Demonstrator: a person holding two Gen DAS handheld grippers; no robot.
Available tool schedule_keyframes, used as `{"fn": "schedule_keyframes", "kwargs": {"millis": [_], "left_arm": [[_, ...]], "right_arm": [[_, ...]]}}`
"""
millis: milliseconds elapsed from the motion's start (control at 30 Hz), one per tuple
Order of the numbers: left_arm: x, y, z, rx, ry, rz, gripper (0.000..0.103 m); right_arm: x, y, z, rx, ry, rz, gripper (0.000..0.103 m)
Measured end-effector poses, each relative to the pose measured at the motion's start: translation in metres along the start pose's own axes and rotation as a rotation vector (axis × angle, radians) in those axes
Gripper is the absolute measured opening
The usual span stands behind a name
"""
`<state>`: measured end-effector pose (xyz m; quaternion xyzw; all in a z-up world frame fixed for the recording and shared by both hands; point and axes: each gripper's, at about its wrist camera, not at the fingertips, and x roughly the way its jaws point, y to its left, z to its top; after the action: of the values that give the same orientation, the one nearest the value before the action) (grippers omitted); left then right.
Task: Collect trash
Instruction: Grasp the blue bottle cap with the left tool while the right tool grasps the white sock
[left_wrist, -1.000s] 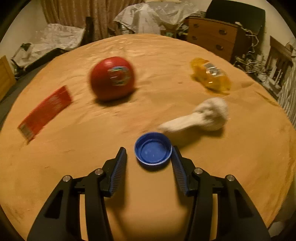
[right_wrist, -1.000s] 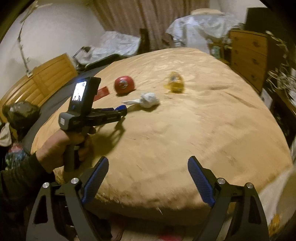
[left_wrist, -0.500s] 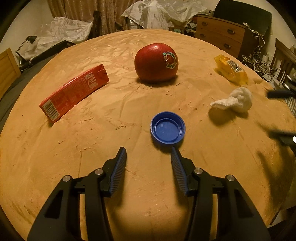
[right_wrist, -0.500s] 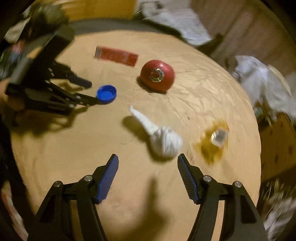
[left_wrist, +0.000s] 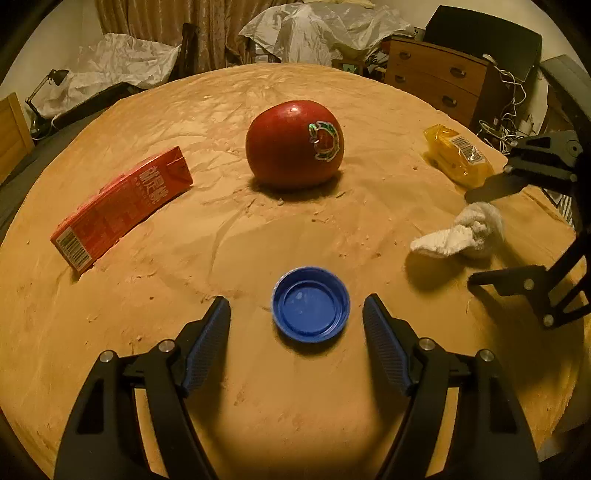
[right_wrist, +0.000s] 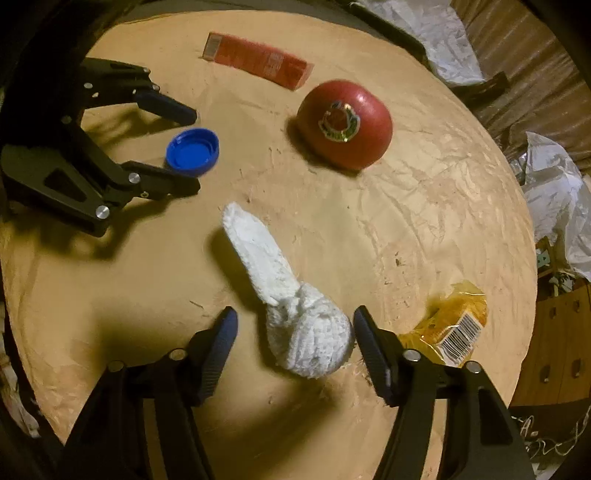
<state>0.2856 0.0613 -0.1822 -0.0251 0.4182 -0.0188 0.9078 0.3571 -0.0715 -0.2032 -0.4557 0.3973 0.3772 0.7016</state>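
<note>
Now that both have closed in, the left gripper (left_wrist: 296, 310) straddles the round blue plastic bottle cap (left_wrist: 311, 303) with its jaws wide, and the right gripper (right_wrist: 294, 324) has swung over the knotted white paper tissue wad (right_wrist: 295, 317), jaws wide too, so two grabs look imminent.

Left gripper (left_wrist: 296, 308): you held it low over the table (left_wrist: 147, 332), jaws spread.
Blue cap (left_wrist: 311, 304): lay open side up between your fingertips, touching neither.
Apple (left_wrist: 294, 144): red, stickered, sat beyond the cap near the table's middle.
Red carton (left_wrist: 122, 208): lay on its side to the left, barcode end nearest you.
White wad (left_wrist: 460, 236): rested on the right, between the spread fingers of your right gripper (left_wrist: 476, 236).
Yellow wrapper (left_wrist: 457, 155): lay at the far right, barcode up.
Dresser (left_wrist: 439, 79): stood behind the table.
</note>
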Motion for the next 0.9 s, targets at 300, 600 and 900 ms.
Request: {"fn": "schedule_keyframes", "kwargs": {"millis": [300,600,900], "left_arm": [[0.0,-0.01,-0.001,0.02,-0.016,0.017,0.047],[-0.001,-0.012,-0.002,0.009,-0.022,0.029,0.039],[-0.005,-0.011,-0.005,-0.003,-0.02,0.035,0.038]], "right_arm": [[0.007,0.003,-0.003,0.045,-0.014,-0.012,0.049],[-0.002,0.02,-0.013,0.185,-0.042,-0.15,0.04],[-0.032,0.03,-0.042,0.553,-0.108,-0.079,0.039]]}}
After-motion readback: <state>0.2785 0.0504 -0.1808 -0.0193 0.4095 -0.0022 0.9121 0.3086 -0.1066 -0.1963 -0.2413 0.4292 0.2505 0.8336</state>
